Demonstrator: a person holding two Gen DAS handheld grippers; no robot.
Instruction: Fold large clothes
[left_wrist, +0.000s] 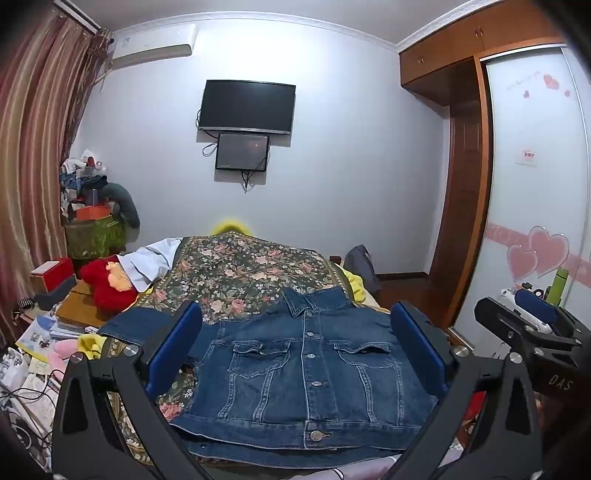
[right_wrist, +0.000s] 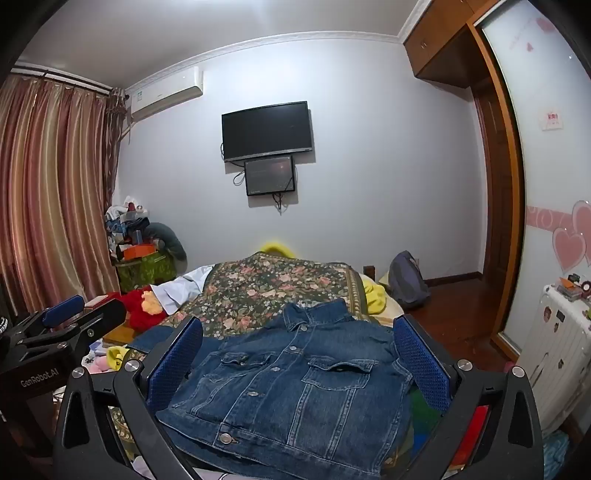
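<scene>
Both claws are wide open and hold nothing. The left gripper (left_wrist: 295, 354) has its two blue pads far apart, and so does the right gripper (right_wrist: 299, 365). The two claws sit side by side, pointing the same way and tipped a little down. Right in front of them, and lower than the pads, lies the denim jacket (left_wrist: 310, 373). It is flat on the bed, front side up, with its buttons done up. The bottom hem is the part closest to the claws, and the collar (left_wrist: 314, 299) is the part farthest away, so the jacket's long way runs straight out from the claws. One sleeve (left_wrist: 147, 326) sticks out to the left, past the left claw's left pad, so I think the left claw is the nearer one to reach it. On the right side no sleeve sticks out; I cannot tell if it is tucked under. Beyond the collar the flowered bedspread (left_wrist: 243, 269) goes on toward the wall with the dark TV (left_wrist: 246, 106).
</scene>
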